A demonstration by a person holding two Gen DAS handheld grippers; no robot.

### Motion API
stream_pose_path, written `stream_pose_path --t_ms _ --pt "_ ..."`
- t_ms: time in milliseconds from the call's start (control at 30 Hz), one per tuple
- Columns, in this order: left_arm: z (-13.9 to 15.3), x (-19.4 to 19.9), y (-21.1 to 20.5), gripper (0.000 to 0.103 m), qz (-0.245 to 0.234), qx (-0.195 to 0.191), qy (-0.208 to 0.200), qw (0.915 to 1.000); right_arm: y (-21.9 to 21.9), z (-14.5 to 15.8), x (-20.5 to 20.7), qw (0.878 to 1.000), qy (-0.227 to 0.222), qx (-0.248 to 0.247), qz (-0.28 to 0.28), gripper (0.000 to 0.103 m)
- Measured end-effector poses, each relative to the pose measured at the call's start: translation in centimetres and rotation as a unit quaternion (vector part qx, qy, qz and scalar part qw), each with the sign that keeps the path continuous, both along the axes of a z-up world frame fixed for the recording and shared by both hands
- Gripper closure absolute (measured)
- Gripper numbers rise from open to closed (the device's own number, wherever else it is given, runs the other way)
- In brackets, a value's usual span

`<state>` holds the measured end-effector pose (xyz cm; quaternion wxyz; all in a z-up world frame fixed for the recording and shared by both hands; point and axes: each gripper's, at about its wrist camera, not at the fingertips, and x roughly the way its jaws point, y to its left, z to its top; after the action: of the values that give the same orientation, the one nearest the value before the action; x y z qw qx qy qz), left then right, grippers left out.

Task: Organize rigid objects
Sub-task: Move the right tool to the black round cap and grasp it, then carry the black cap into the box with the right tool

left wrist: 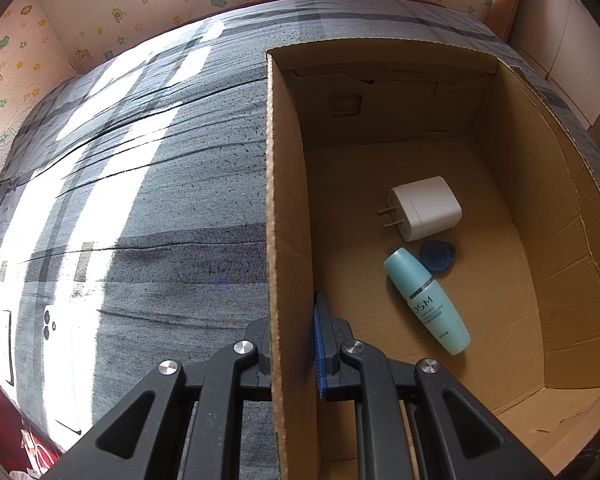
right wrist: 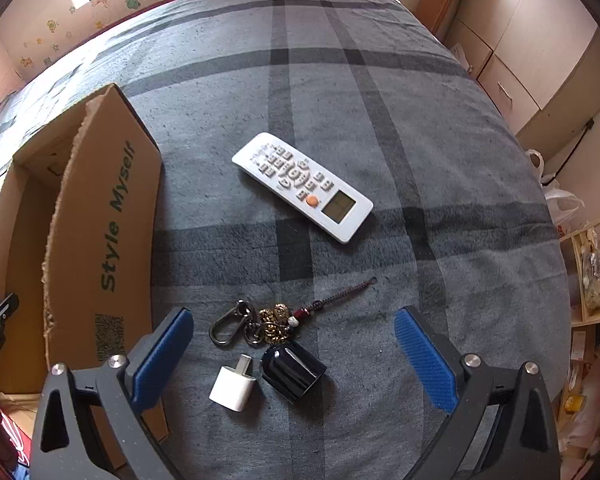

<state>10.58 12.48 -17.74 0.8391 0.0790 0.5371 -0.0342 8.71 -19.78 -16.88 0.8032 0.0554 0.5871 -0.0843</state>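
Note:
My left gripper is shut on the left wall of the cardboard box, one finger on each side of it. On the box floor lie a white plug charger, a blue key fob and a teal bottle. In the right wrist view my right gripper stands open above the bed. Between its fingers lie a small white adapter, a dark glossy cap and a keychain with a clip and charms. A white remote lies farther out.
The box sits left of the right gripper, with its flap printed "Style Myself". A grey plaid bedspread covers the bed. A white phone lies at the left edge of the left wrist view. Cabinets and shelves stand at the right.

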Motion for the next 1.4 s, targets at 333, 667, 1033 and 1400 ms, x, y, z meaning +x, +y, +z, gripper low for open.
stream_pose_path --t_ms 333,667,1033,1400 --pt "-0.1 -0.1 -0.1 0.09 0.0 0.003 -0.001 1.0 -0.9 -3.9 -1.8 0.999 0.036 0.022 -0.024 0.0" --pt "-0.1 -0.1 -0.1 0.09 -0.001 0.003 -0.001 1.0 -1.4 -5.0 -2.1 0.998 0.051 0.034 -0.032 0.001" --pt "-0.1 -0.1 -0.2 0.09 -0.001 0.005 -0.001 1.0 -1.2 -5.5 -1.7 0.995 0.073 0.056 -0.031 0.05" --pt "0.0 -0.2 -0.2 0.09 -0.002 0.006 -0.001 1.0 -0.2 -4.1 -2.0 0.997 0.061 0.035 -0.018 0.05"
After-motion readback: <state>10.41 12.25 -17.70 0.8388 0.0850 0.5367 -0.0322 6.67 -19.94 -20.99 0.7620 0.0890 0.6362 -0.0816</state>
